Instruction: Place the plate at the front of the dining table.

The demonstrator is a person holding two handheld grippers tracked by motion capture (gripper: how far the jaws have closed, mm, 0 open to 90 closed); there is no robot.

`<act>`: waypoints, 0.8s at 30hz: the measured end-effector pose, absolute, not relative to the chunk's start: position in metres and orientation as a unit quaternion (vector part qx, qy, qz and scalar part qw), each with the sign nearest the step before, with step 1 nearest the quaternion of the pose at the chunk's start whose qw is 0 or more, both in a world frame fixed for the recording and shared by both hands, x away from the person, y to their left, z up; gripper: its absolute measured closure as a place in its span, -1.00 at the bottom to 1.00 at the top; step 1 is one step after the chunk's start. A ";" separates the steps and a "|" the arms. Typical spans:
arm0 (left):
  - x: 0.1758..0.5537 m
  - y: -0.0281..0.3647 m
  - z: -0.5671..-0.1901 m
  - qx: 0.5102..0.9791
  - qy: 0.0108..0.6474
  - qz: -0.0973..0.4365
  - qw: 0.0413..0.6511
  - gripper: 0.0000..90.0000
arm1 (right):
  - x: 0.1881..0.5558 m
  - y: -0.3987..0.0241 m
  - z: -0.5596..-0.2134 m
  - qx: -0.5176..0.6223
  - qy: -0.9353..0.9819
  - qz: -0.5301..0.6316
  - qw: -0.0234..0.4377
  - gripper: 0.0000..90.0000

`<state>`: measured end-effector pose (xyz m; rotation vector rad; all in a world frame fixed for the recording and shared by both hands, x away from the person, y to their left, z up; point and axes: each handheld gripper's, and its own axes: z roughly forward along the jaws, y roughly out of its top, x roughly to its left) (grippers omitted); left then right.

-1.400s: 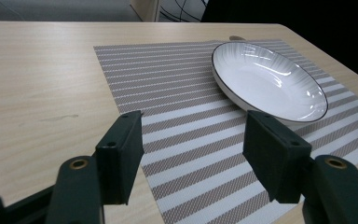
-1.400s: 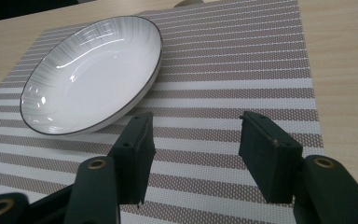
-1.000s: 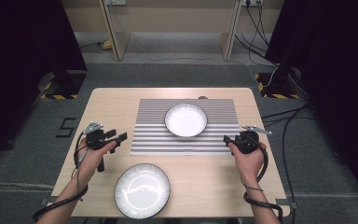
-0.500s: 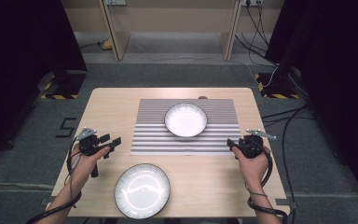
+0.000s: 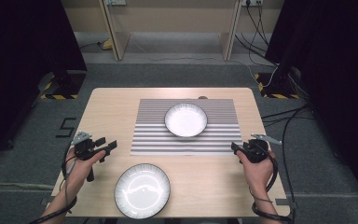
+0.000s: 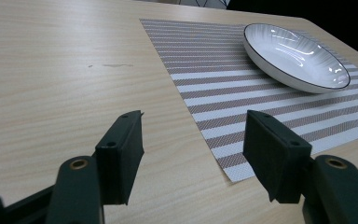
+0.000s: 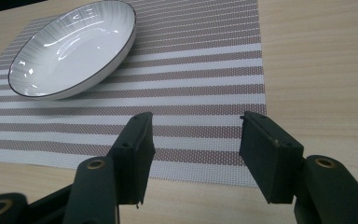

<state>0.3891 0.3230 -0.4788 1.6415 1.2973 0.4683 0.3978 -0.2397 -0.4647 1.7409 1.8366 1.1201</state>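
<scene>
A white bowl-like plate [image 5: 186, 119] with a dark rim sits on a striped placemat [image 5: 149, 135] in the middle of the wooden table [image 5: 112, 102]. The same plate [image 6: 294, 56] shows far right in the left gripper view, and at the upper left [image 7: 72, 46] in the right gripper view. A second, flatter plate [image 5: 142, 190] lies near the front edge. My left gripper [image 5: 106, 145] hovers open off the mat's left edge, empty. My right gripper [image 5: 236, 149] is open and empty at the mat's front right corner [image 7: 256, 175].
Dark curtains flank the table. Cables run over the grey floor at the right [image 5: 289, 112]. Wooden furniture legs [image 5: 114, 28] stand behind the table. Bare tabletop lies left of the mat [image 6: 65, 70].
Both hands have drawn back toward the front edge; the left gripper moved left and down, the right gripper moved slightly right and down. Both plates stay put.
</scene>
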 end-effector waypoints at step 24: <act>0.368 0.344 -0.482 0.668 0.539 0.201 0.472 -0.19 | 0.373 -0.256 -0.472 0.625 0.651 0.386 0.190 -0.01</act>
